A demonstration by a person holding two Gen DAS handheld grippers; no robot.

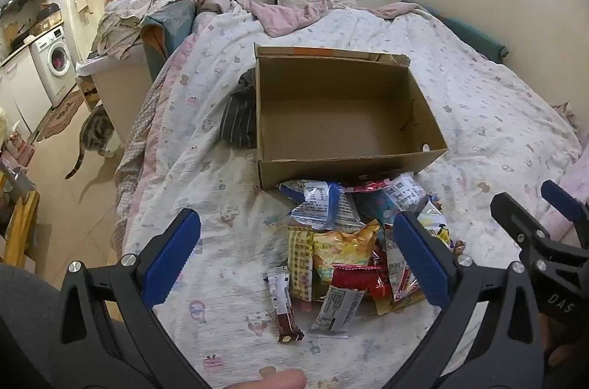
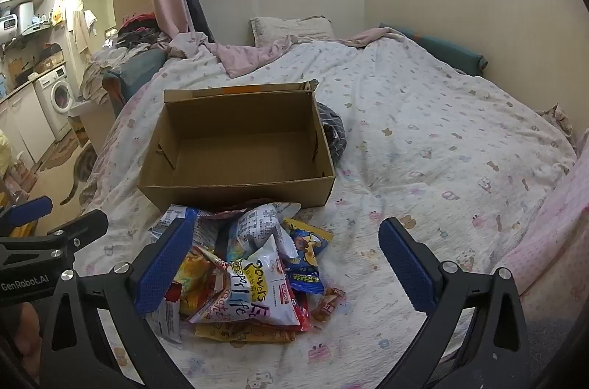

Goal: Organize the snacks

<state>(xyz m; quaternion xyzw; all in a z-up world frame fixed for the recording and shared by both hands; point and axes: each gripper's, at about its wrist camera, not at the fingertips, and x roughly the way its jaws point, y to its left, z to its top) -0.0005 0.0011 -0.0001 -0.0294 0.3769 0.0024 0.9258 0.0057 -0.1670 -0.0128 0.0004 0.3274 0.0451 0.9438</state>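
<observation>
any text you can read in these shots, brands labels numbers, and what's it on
"DAS": on the black frame of the right gripper, seen from the left wrist view.
"GenRobot.AI": on the black frame of the left gripper, seen from the right wrist view.
"Powers" and "life": on the white snack bag, upside down atop the pile.
Fine print and barcodes on the other snack packets: too small to read.
Cardboard box: no readable text.

I read both wrist views as looking forward and down over the bed, close above the snack pile (image 1: pixel 353 241) lying just before the open cardboard box (image 1: pixel 342 116). My left view sits left of the box (image 2: pixel 239 146), my right view to its right. Both share box, pile (image 2: pixel 250 271), pillow and the far kitchen.
</observation>
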